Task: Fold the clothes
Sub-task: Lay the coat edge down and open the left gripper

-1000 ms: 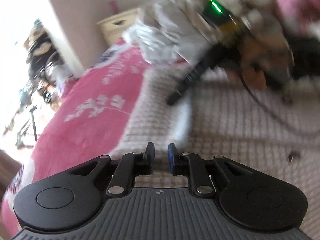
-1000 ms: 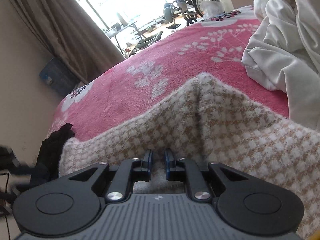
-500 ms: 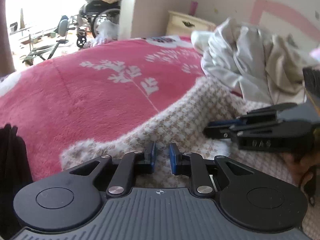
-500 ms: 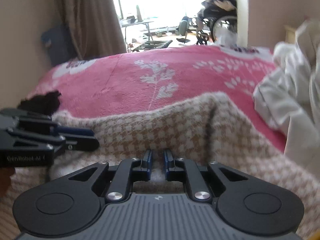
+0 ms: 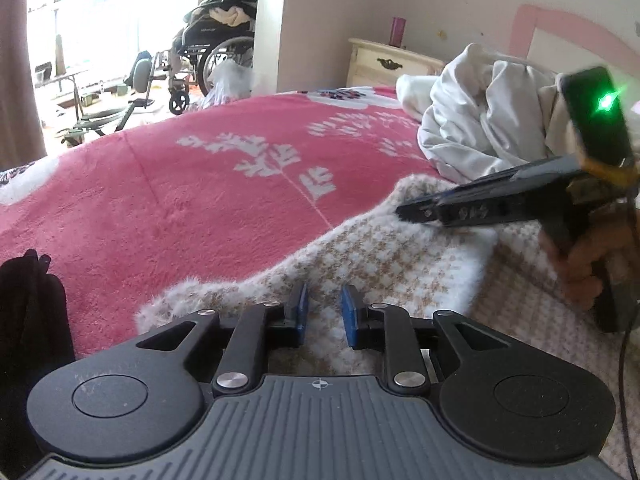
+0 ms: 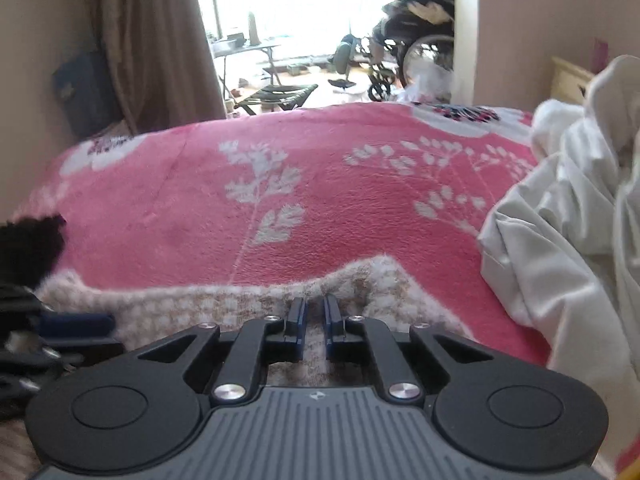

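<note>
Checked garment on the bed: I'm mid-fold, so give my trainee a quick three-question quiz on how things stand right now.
1. True or false: in the right wrist view, the white clothes pile lies to the right of the checked garment.
2. The blanket under the checked garment is: A) pink with a white leaf print; B) plain blue; C) green striped.
3. Fill in: in the left wrist view, the green light glows on the ___ gripper.

Key: 1 true. 2 A. 3 right: the right gripper reaches to the garment's far edge.
</note>
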### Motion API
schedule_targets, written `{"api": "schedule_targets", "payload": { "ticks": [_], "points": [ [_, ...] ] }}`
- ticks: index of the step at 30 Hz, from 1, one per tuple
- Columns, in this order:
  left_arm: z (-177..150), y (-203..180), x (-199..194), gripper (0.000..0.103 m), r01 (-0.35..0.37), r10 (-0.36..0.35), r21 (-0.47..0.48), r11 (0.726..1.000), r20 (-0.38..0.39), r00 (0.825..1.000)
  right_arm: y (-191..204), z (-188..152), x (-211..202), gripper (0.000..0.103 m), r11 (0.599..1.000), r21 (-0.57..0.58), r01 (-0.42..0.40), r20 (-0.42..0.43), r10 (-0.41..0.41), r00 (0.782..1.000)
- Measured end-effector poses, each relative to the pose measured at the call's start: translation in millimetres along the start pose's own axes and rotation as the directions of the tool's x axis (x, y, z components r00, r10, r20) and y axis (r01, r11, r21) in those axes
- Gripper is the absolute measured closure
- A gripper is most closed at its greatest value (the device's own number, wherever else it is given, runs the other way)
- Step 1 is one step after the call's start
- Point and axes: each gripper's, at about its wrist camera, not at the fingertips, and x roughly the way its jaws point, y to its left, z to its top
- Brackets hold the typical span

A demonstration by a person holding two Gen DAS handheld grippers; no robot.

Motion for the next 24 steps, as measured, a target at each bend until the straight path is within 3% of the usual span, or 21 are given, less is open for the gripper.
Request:
{"api": "schedule_targets", "payload": {
  "ticks": [3,5,7,9,12,17,24],
  "points": [
    [2.4,-12.6,-18.2,0.080,-0.033,0.031,0.081,0.996,0.031,0.999,6.7,-2.8,-35.2,0.090,0.996,-0.042,-0.080,0.023,0.081,0.996],
    [0.4,-23.7,-31.0,0.080,-0.013,0.003,0.153,0.988,0.064,0.998,16.4,-9.7,-44.9,0.090,0.988,-0.099,-0.122,-0.008,0.122,0.992],
    [-7.1,-40.6,-27.9,0.079,-0.010,0.004,0.253,0.967,0.026,1.000,26.0,-27.7,-27.5,0.092,0.984,-0.153,-0.096,-0.073,0.086,0.994],
    [-19.3,-58.4,-10.2,0.078,-0.053,0.074,0.364,0.930,-0.043,0.996,33.1,-42.3,-11.2,0.092,0.981,-0.183,-0.061,-0.115,0.040,0.992],
    [-17.0,-74.6,-11.0,0.078,-0.116,0.145,0.429,0.896,-0.034,0.989,32.0,-27.0,-34.6,0.091,0.995,-0.095,-0.034,-0.114,0.023,0.993],
    [4.0,-69.1,-56.3,0.077,-0.153,0.171,0.348,0.925,-0.021,0.985,8.0,-41.7,-141.2,0.091,1.000,0.004,-0.022,-0.029,0.022,0.999],
    [-8.9,-71.2,-162.1,0.072,-0.186,0.187,0.106,0.977,0.006,0.982,-18.0,-141.6,-293.0,0.086,0.966,0.259,-0.008,0.035,-0.001,0.999]
  ]
}}
